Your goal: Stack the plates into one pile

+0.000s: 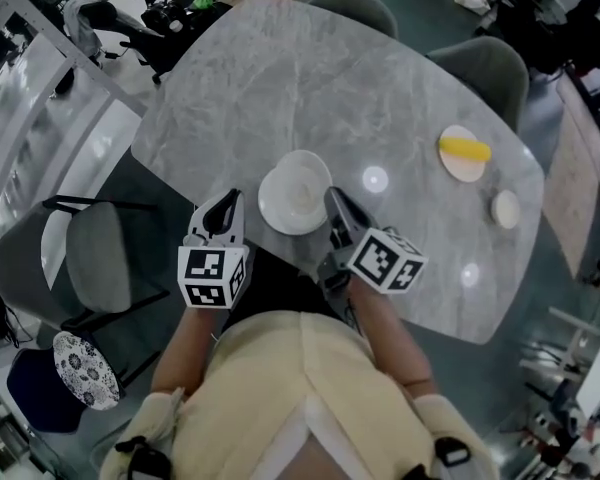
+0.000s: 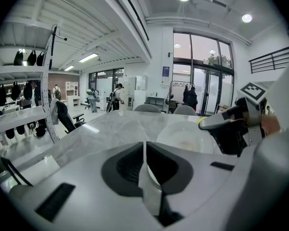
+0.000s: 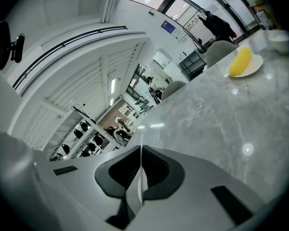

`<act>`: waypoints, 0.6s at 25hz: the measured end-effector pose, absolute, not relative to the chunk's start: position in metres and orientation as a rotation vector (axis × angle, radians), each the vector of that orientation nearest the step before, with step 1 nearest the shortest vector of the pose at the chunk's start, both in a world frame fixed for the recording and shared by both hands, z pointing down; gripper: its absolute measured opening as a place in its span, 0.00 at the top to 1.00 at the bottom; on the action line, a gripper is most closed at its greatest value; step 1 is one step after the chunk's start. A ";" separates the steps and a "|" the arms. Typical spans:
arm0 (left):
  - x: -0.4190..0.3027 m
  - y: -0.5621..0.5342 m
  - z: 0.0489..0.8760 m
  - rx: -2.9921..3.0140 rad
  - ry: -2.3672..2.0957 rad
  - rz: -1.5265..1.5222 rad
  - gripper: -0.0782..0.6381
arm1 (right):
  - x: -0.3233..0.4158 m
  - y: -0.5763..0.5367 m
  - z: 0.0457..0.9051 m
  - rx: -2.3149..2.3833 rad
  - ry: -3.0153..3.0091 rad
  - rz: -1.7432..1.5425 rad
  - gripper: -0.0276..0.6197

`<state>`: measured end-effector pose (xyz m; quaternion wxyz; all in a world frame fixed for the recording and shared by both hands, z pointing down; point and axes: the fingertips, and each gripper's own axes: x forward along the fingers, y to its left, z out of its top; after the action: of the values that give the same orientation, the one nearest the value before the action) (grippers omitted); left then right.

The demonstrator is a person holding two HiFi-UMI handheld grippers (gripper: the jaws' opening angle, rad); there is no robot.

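A white plate (image 1: 295, 194) lies near the front edge of the grey marble table (image 1: 280, 78), with nothing on it; the left gripper view also shows this plate (image 2: 185, 137). My left gripper (image 1: 227, 202) is just left of it, jaws shut and holding nothing (image 2: 144, 150). Just right of the plate is my right gripper (image 1: 336, 204), also shut and holding nothing (image 3: 140, 153). A second plate (image 1: 467, 165) carrying a yellow banana (image 1: 465, 149) sits far right, and it appears again in the right gripper view (image 3: 253, 69).
A small white bowl (image 1: 505, 209) stands near the table's right edge. Grey chairs (image 1: 485, 63) are tucked in at the far side, and another chair (image 1: 95, 258) stands at the left. Ceiling lights reflect on the tabletop.
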<state>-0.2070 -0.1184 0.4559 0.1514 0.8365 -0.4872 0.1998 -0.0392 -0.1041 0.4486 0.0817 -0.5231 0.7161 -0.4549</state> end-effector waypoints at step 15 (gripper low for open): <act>-0.208 -0.109 0.476 2.365 -1.382 0.639 0.88 | -0.023 -0.084 0.506 -1.681 2.016 -1.465 0.94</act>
<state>-0.2085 -0.1091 0.4757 0.1638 0.8294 -0.4849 0.2241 -0.0230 -0.0843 0.5056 0.0678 -0.5580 0.6690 -0.4863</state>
